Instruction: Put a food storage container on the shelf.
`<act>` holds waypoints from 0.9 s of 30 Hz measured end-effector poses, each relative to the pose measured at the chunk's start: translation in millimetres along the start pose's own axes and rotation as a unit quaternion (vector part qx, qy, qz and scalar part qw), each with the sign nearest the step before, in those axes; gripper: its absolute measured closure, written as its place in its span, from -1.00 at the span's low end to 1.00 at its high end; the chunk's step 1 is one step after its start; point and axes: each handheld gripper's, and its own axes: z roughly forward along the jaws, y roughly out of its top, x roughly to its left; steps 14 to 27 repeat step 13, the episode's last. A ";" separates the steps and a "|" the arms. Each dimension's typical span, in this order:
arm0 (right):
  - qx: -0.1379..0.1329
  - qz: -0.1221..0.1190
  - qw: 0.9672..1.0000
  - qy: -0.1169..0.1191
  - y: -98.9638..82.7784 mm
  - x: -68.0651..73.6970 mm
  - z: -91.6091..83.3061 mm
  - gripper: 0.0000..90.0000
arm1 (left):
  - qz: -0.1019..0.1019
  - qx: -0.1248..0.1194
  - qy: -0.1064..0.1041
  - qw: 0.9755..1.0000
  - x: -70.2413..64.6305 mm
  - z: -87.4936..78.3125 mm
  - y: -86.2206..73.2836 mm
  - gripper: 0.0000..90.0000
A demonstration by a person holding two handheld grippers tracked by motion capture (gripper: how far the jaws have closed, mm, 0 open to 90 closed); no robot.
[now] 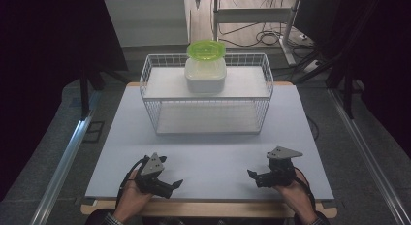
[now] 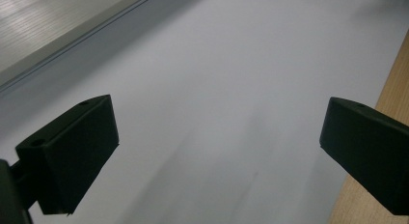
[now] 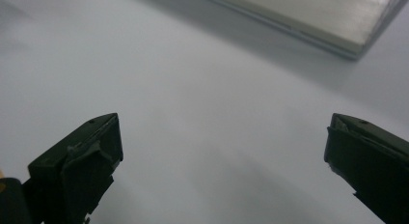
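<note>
Left gripper and right gripper: jaws spread wide, holding nothing, low over the table, well short of the wire basket. A green-lidded container stands inside that basket.

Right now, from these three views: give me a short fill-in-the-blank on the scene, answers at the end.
1. The container sits inside the wire ___.
2. Its lid is coloured ___.
3. The left gripper and the right gripper both have their jaws ___.
4. The basket stands on the table's ___ half.

Answers: basket; green; open; far
</note>
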 end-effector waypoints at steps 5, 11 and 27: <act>0.016 0.013 1.000 -0.003 -5.9 -4.4 0.5 -1.00 | 0.000 0.003 0.000 1.000 0.3 0.7 -0.6 -1.00; 0.027 0.015 1.000 -0.002 -7.0 -3.8 2.9 -1.00 | 0.001 0.004 0.001 1.000 0.3 0.8 -0.6 -1.00; 0.028 0.013 1.000 -0.003 -6.8 -3.2 3.5 -1.00 | 0.001 0.004 0.002 1.000 0.5 0.9 -0.3 -1.00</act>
